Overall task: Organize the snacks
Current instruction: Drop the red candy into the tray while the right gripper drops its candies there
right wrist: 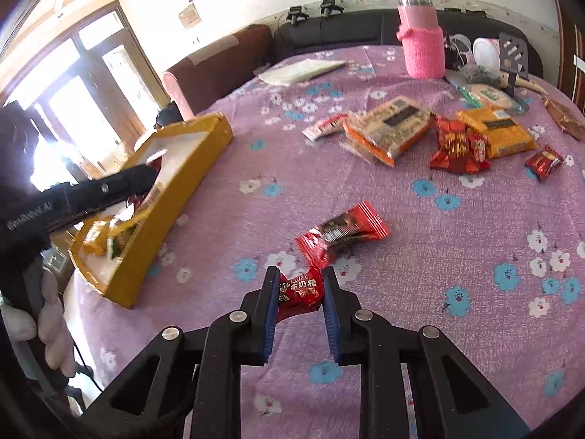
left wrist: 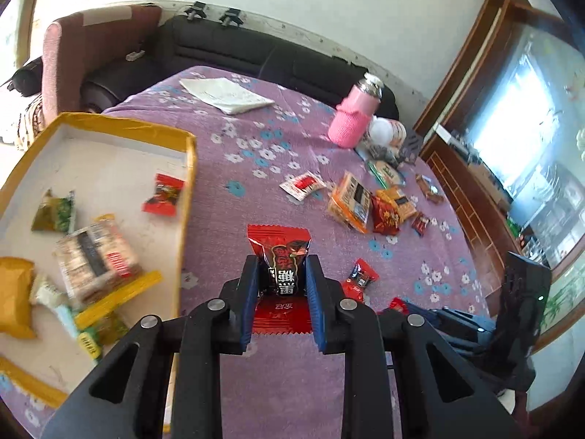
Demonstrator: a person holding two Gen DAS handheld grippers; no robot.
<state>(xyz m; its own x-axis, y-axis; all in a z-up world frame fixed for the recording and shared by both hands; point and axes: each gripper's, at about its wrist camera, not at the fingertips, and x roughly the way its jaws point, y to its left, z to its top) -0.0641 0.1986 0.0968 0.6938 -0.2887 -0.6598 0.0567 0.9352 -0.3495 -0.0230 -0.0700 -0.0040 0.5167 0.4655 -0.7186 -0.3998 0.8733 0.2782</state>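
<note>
My left gripper (left wrist: 279,267) is shut on a red and black candy packet (left wrist: 279,256), held above the purple cloth just right of the yellow box (left wrist: 188,190). The box holds several snacks, among them a red candy (left wrist: 164,194) and a cracker pack (left wrist: 97,256). My right gripper (right wrist: 299,285) is shut on a small red candy (right wrist: 299,292), low over the cloth. A red and black candy packet (right wrist: 343,230) lies just beyond it. The yellow box (right wrist: 175,197) is to its left, with the left gripper's body (right wrist: 84,194) over it. Loose snacks (right wrist: 420,135) lie further back.
A pink bottle (right wrist: 420,44) and assorted clutter (right wrist: 486,69) stand at the table's far right. White paper (left wrist: 226,95) lies at the far side. A dark sofa (left wrist: 256,55) runs behind the table. A wooden cabinet (left wrist: 471,197) is on the right.
</note>
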